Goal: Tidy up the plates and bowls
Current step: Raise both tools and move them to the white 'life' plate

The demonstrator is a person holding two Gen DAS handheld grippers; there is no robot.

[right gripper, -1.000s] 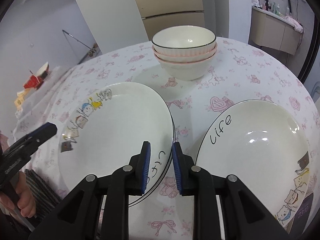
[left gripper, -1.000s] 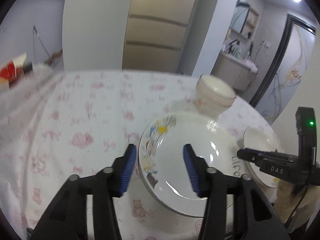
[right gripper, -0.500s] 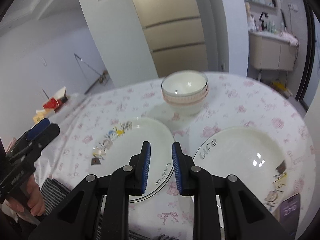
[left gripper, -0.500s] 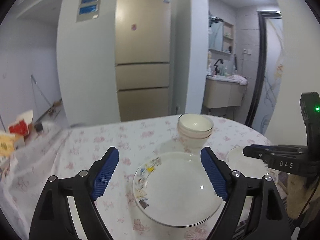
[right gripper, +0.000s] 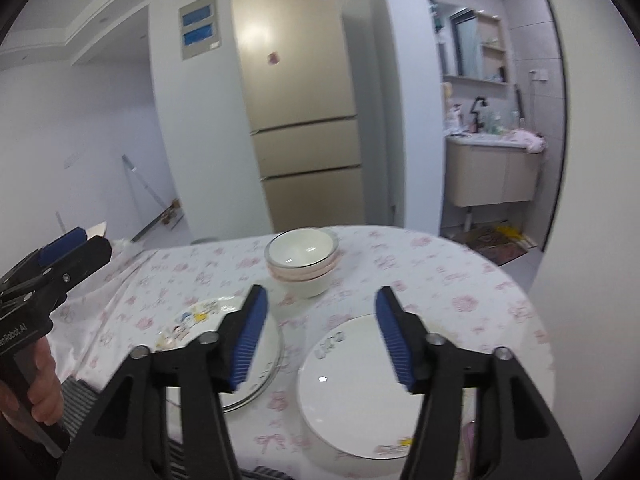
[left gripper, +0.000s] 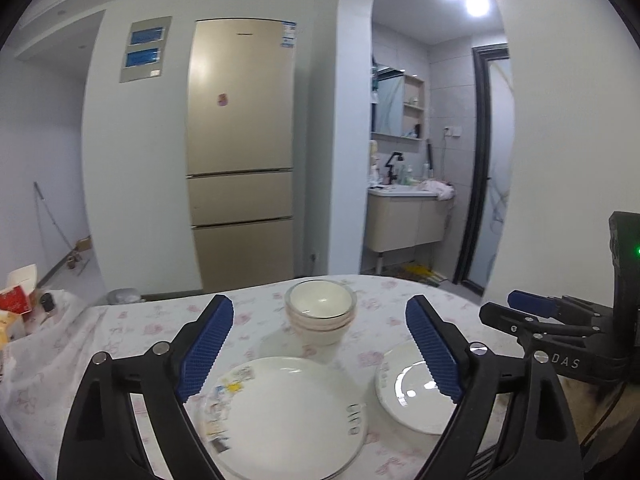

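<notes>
Stacked glossy round bowls (left gripper: pixel 321 312) at table centre on pink-printed cloth (left gripper: pixel 120 332); two shallow white plates (left gripper: pixel 288 412) (right gripper: pixel 360 384) nearer, side by side, apart. Left gripper (left gripper: pixel 320 354) spread wide, empty; right gripper (right gripper: pixel 318 338) just opening, nothing between. Only right view shows hand (right gripper: pixel 40 384). Gold fridge (left gripper: pixel 240 152) behind.

Left gripper (left gripper: pixel 320 344) above the table, jaws wide

Its jaws have just been opening, empty; stacked bowls (left gripper: pixel 321 312) behind two plates (left gripper: pixel 286 412).
</notes>
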